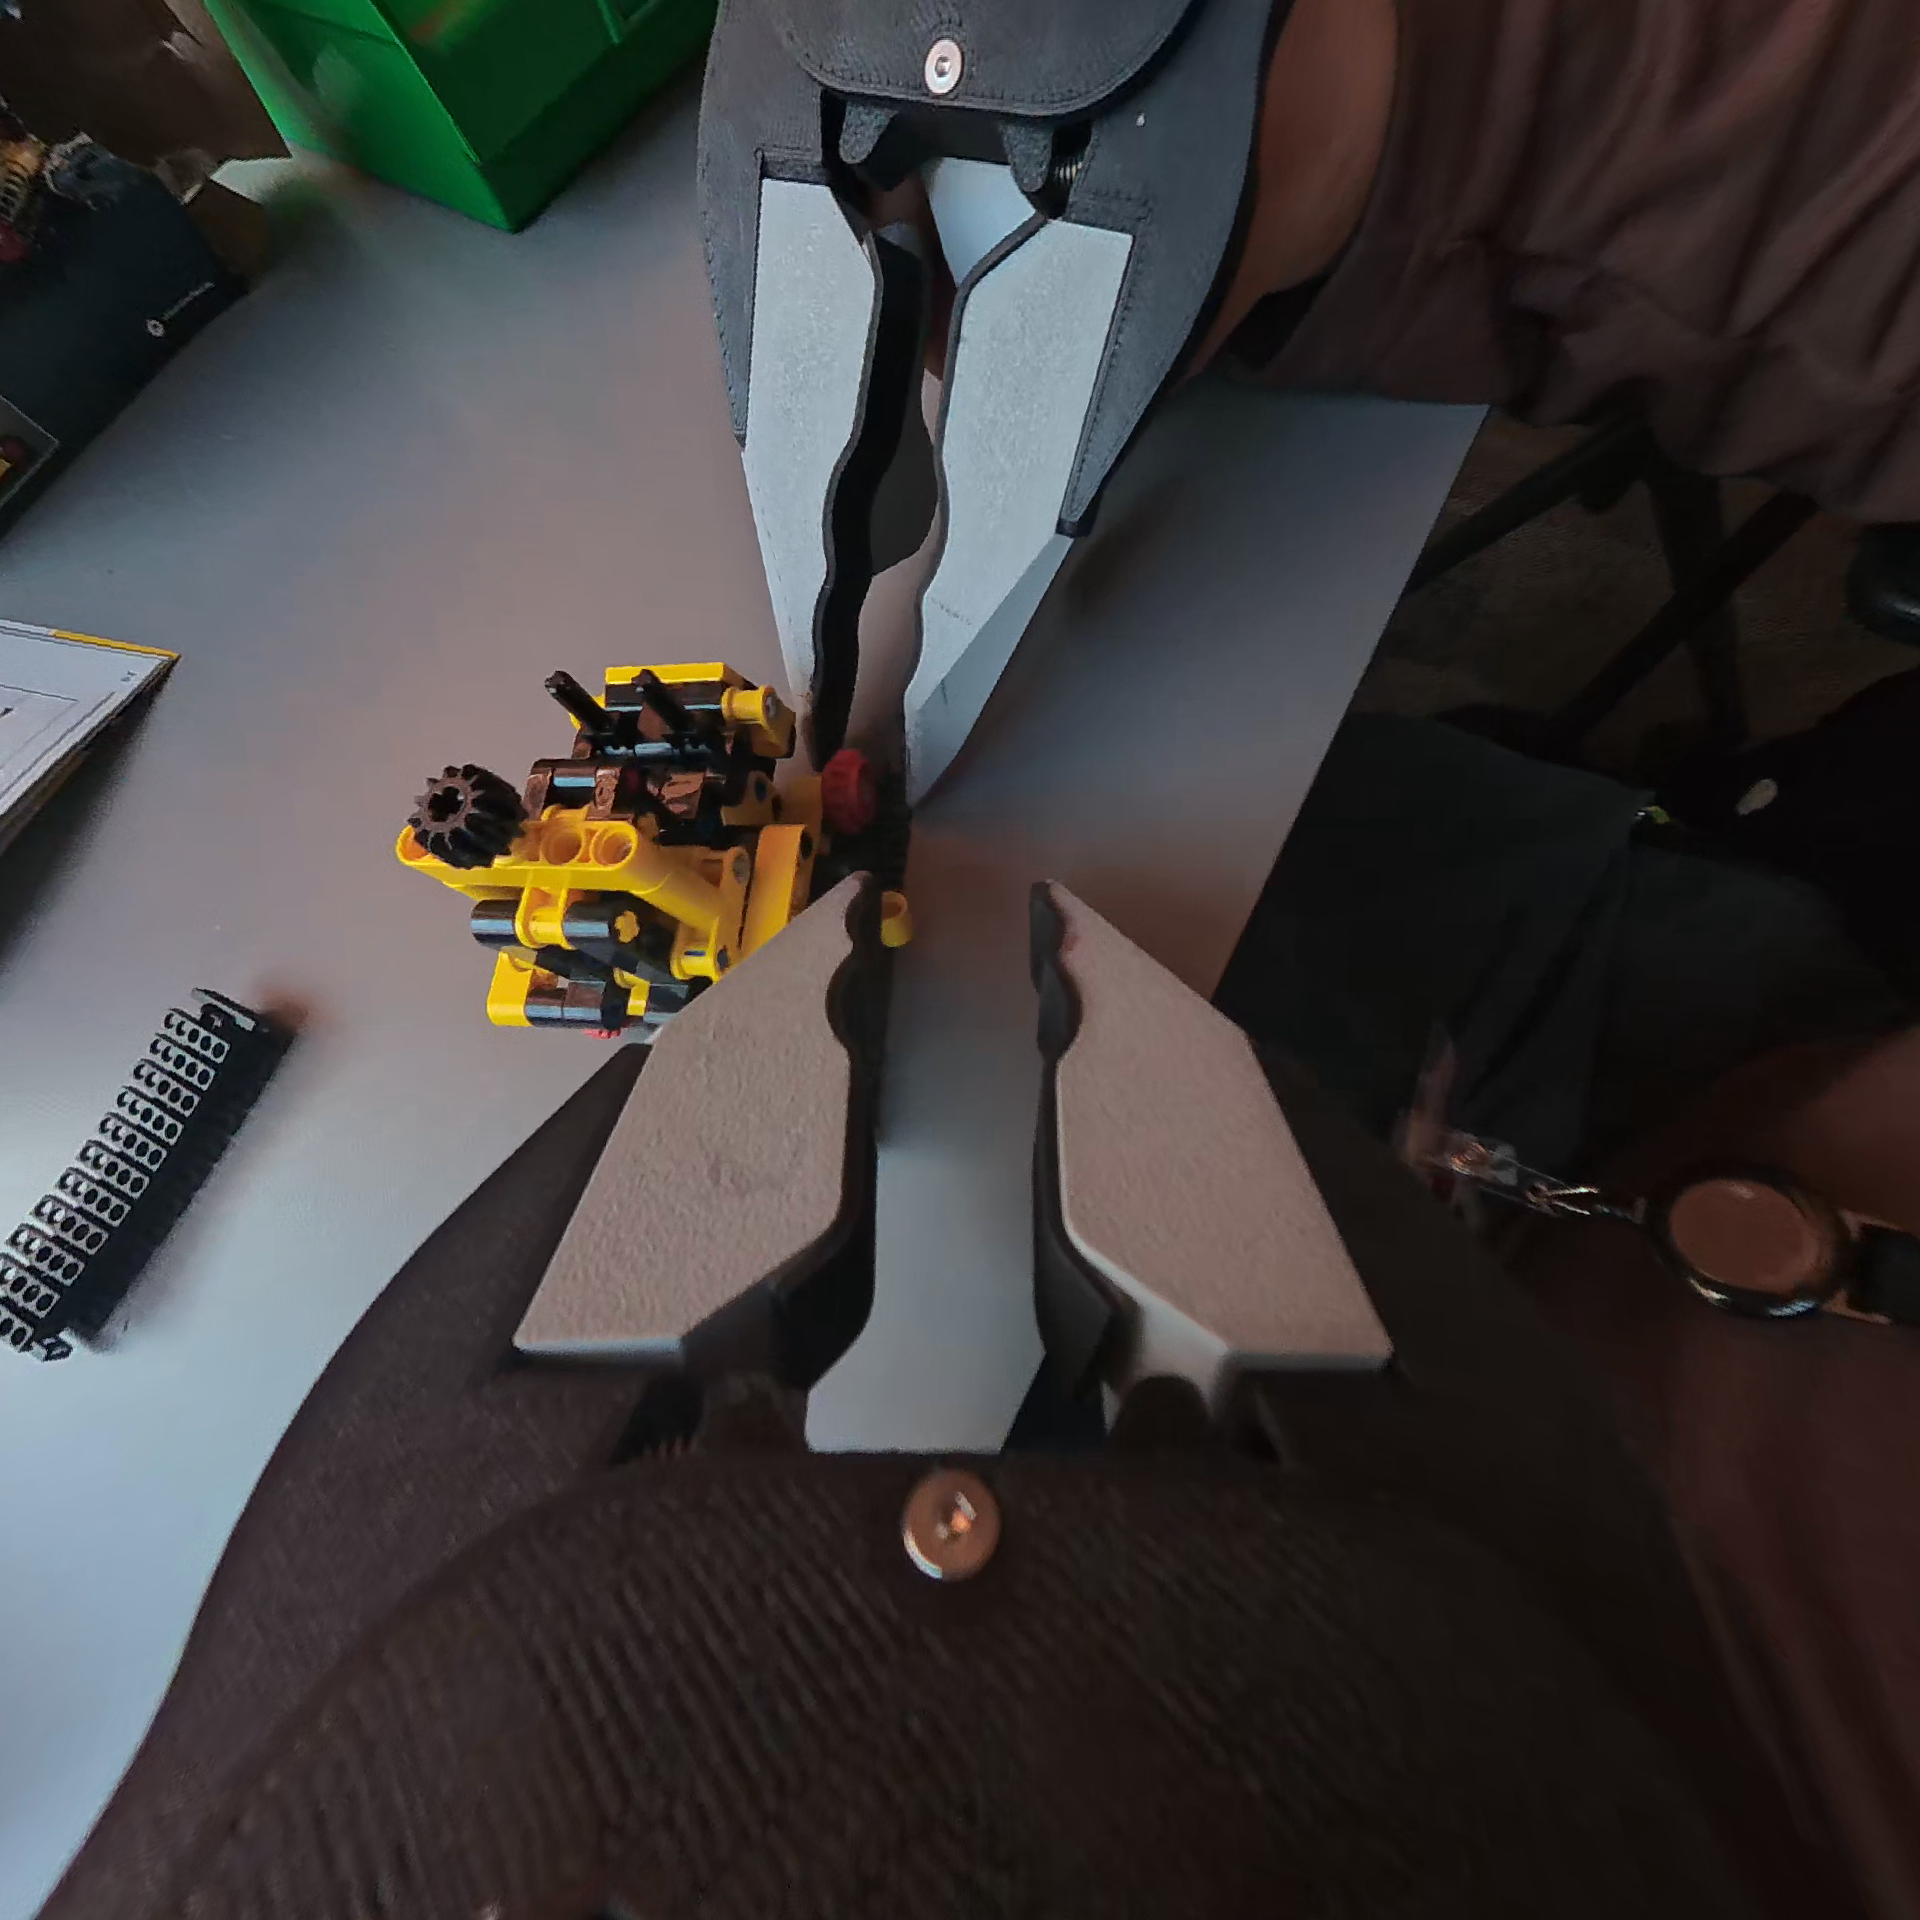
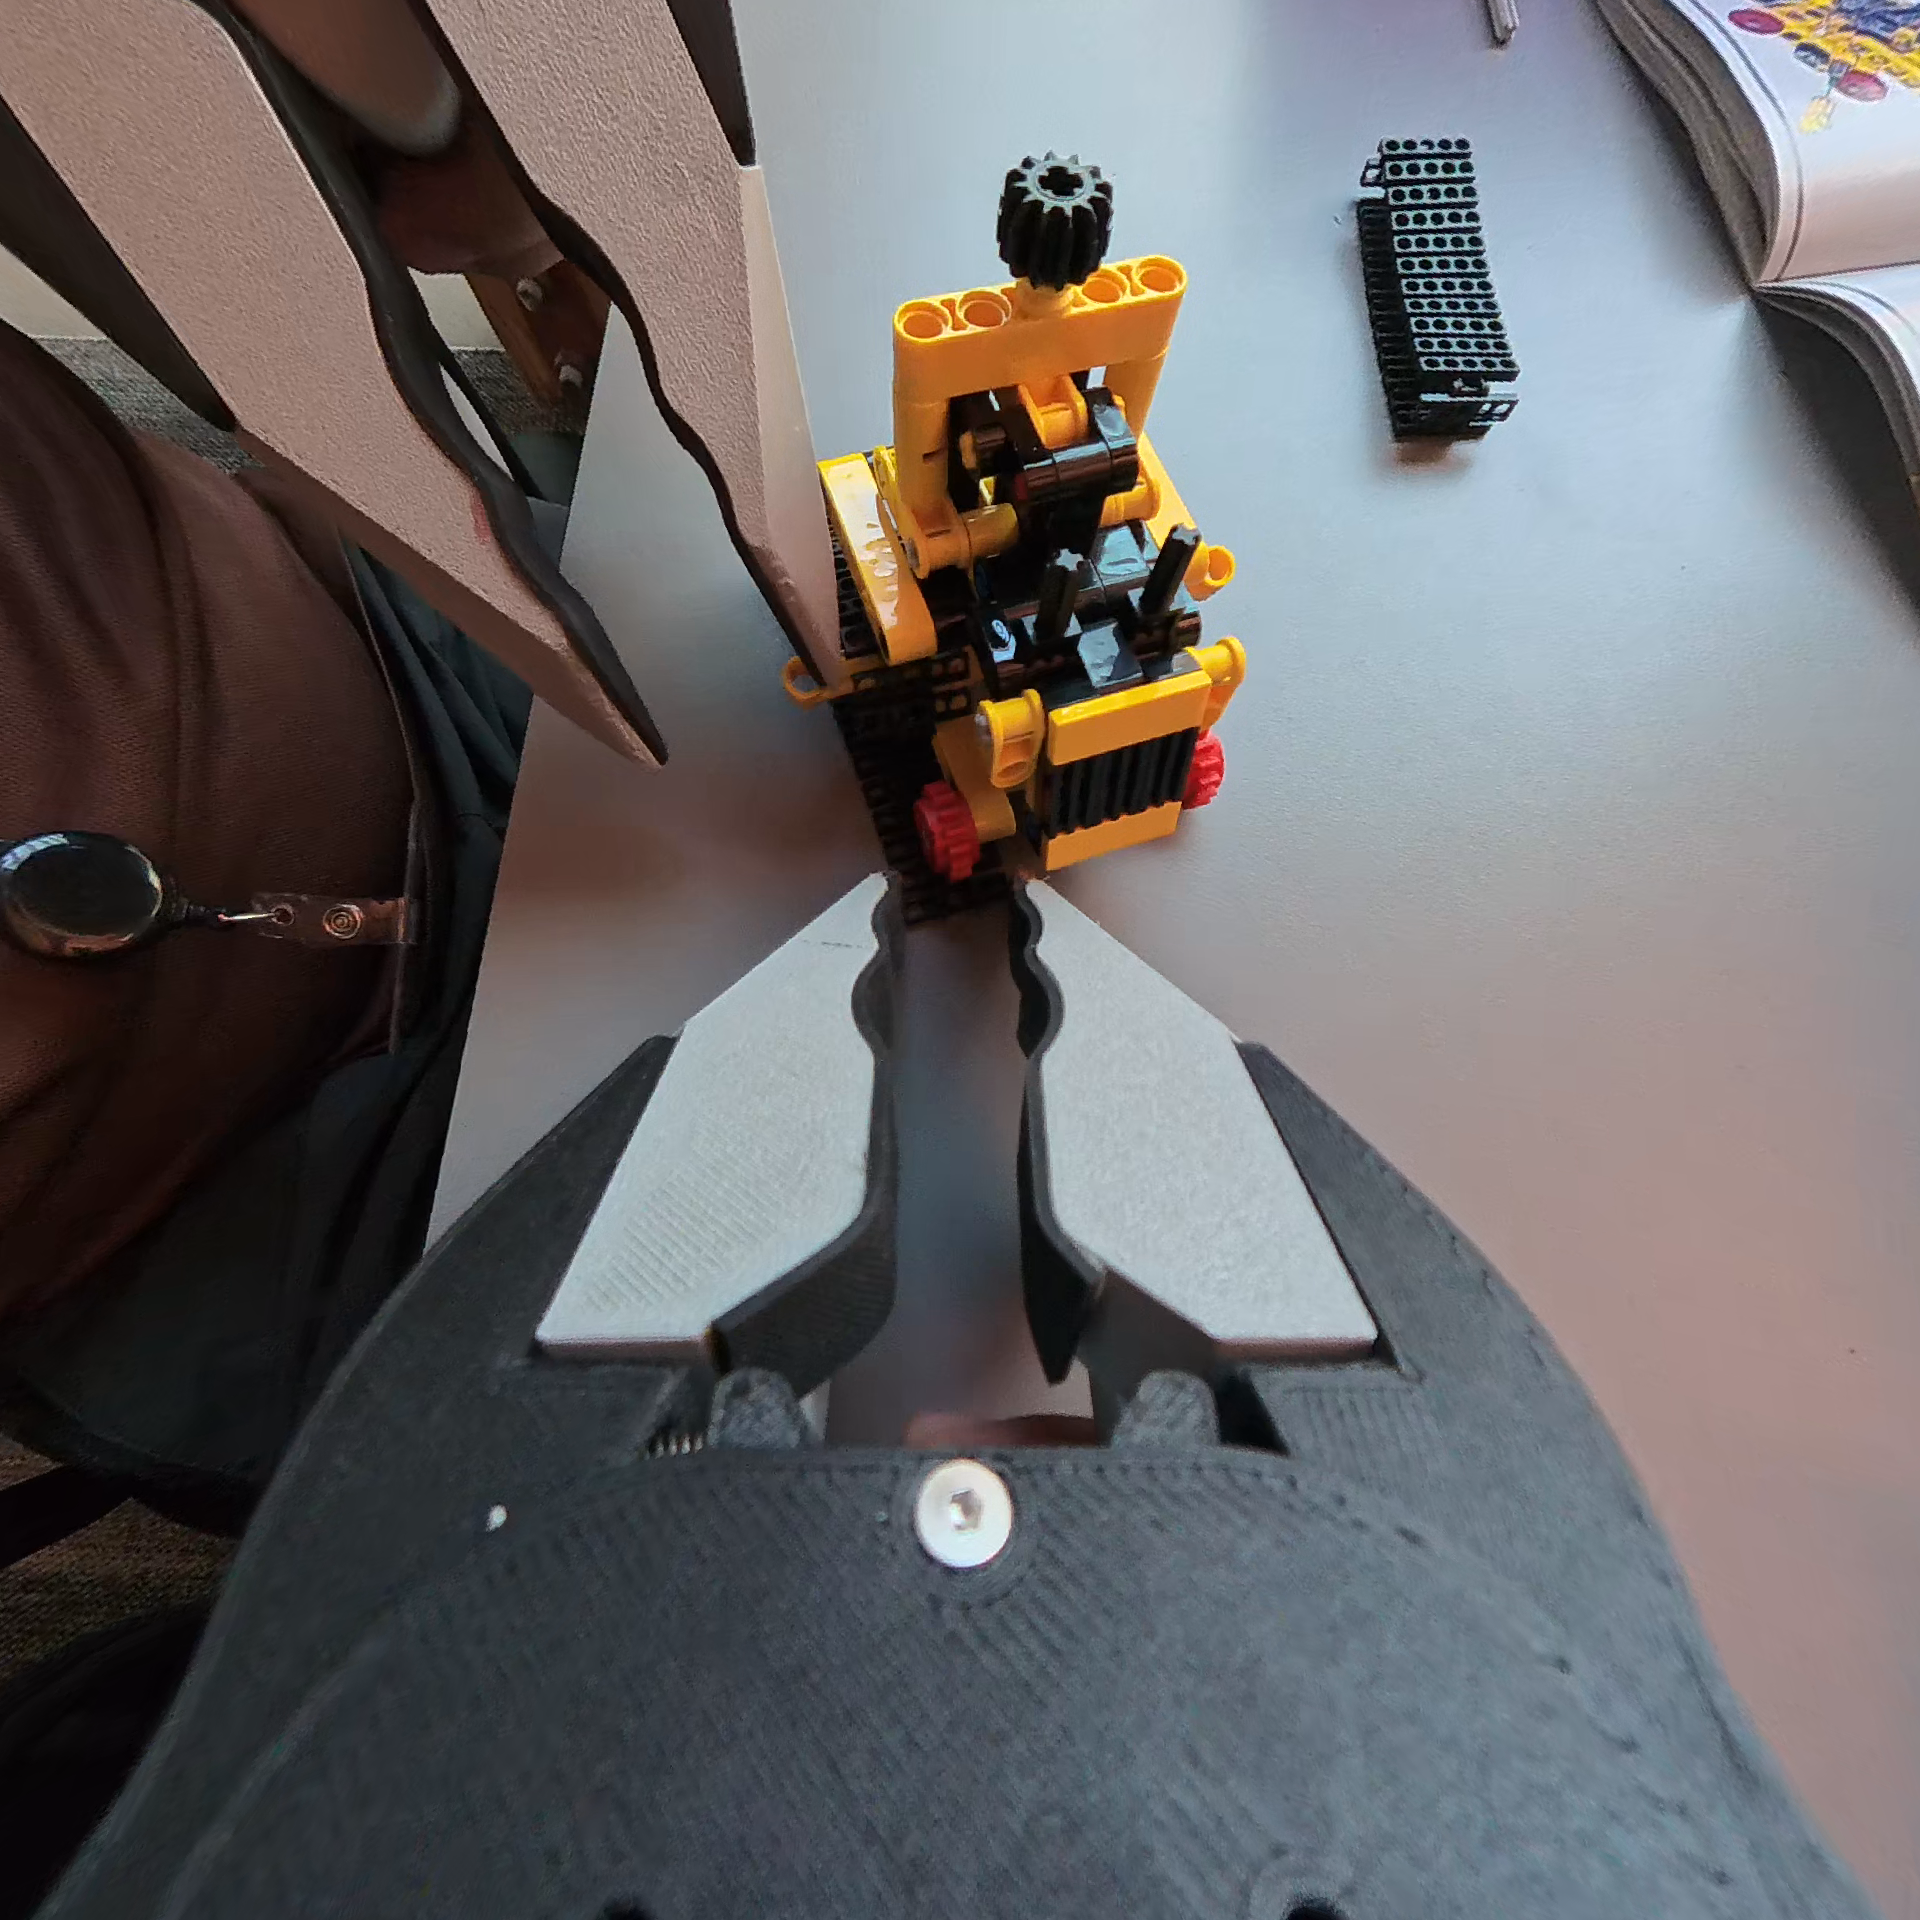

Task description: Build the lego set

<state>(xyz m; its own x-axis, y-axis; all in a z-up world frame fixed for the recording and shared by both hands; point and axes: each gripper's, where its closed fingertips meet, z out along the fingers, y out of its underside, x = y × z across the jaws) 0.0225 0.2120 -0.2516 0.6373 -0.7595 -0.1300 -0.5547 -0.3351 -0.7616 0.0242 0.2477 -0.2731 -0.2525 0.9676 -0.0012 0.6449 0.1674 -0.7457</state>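
Note:
The yellow and black lego vehicle [image 1: 623, 862] stands on the grey table, with a black gear on top and red hubs at one end; it also shows in the right wrist view [image 2: 1039, 582]. A black tread [image 2: 888, 790] runs along its side. My right gripper [image 2: 953, 885] is closed on the end of this tread; in the left wrist view it [image 1: 868, 748] reaches in from above. My left gripper [image 1: 953, 885] is open and empty, and one finger rests against the vehicle's tread side. It also shows in the right wrist view [image 2: 738, 707].
A second, loose black tread [image 1: 135, 1164] lies on the table, also seen in the right wrist view [image 2: 1439, 291]. An open instruction booklet [image 2: 1818, 156] lies beyond it. A green box [image 1: 468, 94] stands at the back. The table edge [image 1: 1351, 675] and a seated person are close by. Left tips to right tips: about 5 cm.

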